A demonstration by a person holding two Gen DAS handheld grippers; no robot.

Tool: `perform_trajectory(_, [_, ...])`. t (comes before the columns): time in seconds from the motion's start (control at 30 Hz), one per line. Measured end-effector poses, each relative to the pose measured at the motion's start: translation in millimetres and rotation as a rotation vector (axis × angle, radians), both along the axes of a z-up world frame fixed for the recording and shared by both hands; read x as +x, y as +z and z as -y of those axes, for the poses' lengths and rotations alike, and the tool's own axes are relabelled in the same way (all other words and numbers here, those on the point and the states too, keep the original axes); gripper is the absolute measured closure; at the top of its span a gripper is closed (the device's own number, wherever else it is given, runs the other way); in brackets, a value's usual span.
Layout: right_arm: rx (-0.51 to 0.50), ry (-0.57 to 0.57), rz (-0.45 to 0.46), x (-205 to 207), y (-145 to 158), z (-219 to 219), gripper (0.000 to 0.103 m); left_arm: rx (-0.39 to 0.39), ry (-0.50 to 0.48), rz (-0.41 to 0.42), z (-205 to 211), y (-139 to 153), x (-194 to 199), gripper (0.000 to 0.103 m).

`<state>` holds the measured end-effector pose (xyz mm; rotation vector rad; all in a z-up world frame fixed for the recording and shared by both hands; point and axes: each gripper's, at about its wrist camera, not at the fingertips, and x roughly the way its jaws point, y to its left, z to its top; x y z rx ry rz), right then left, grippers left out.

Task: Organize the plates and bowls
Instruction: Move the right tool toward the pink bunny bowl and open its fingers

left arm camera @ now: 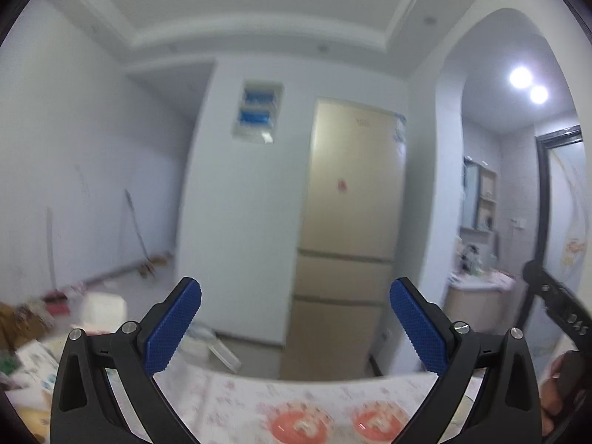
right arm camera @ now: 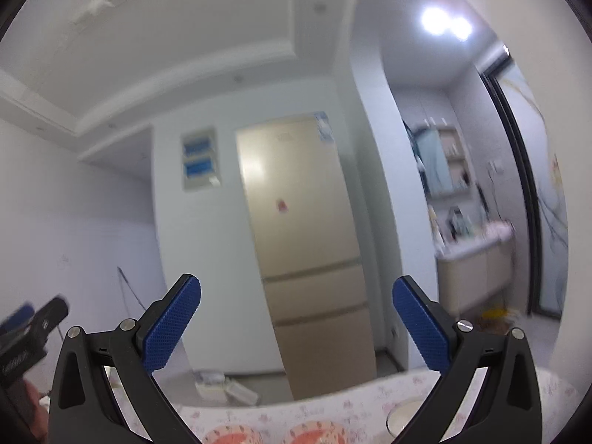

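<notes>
No writing can be read in either view: the logo on the tall beige three-door refrigerator (left arm camera: pixel 346 229), the blue-and-white sticker at its top corner (right arm camera: pixel 322 126) and the small red sticker on its door (left arm camera: pixel 342 185) are all too blurred.

The left gripper (left arm camera: pixel 295 323) is raised and level, looking across the room, its blue-padded fingers (left arm camera: pixel 174 327) spread wide with nothing between them. The right gripper (right arm camera: pixel 296 323) is tilted and likewise released and empty.

The two orange-red patterned bowls (left arm camera: pixel 301 423) sit side by side on the floral-print tablecloth (left arm camera: pixel 236 392) at the bottom of both views, below and ahead of the fingers, not touched by either gripper.

Only the left view shows the clutter of boxes on the table's left end (left arm camera: pixel 33 336) and, at its right edge, the other gripper with a hand (left arm camera: pixel 555 392) on it. Only the right view shows the rim of a pale bowl or plate (right arm camera: pixel 401 416) to the right of the red pair, partly hidden by the finger. Both show the recessed wall panel with blue breakers (left arm camera: pixel 257 113) and the arched alcove with a washbasin cabinet (right arm camera: pixel 475 273).
</notes>
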<state>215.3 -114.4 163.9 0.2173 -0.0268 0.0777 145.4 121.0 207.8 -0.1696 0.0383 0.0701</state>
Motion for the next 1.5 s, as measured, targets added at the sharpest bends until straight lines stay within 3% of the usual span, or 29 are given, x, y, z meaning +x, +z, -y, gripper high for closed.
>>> perform_trajectory(0.17, [0.007,0.039,-0.087,27,-12,-1,0.000,0.062,0.070,-0.042,4,-12,24,0.000])
perform_trajectory(0.3, [-0.020,0.024,-0.126,41,-17,-11,0.000,0.004,0.014,-0.100,-1,-19,39,0.000])
perform_trajectory(0.47, [-0.051,0.084,-0.162,55,-23,-24,0.000,0.040,0.046,-0.139,7,-29,56,0.000])
perform_trajectory(0.6, [-0.054,0.142,-0.199,65,-31,-36,0.000,-0.017,0.000,-0.216,0,-42,83,0.000])
perform_trajectory(0.77, [-0.075,0.177,-0.265,82,-46,-51,0.000,-0.004,0.027,-0.293,-7,-63,110,0.000])
perform_trajectory(1.07, [0.036,0.360,-0.497,137,-94,-58,0.000,-0.094,-0.014,-0.535,-27,-117,171,0.000])
perform_trajectory(1.27, [0.069,0.360,-0.636,170,-128,-61,0.013,-0.129,-0.008,-0.642,-37,-153,197,0.000])
perform_trajectory(1.37, [0.050,0.390,-0.732,184,-140,-69,0.022,-0.144,0.011,-0.676,-40,-165,202,0.008])
perform_trajectory(1.5, [0.040,0.429,-0.826,194,-159,-80,0.033,-0.160,0.003,-0.709,-43,-176,209,0.008])
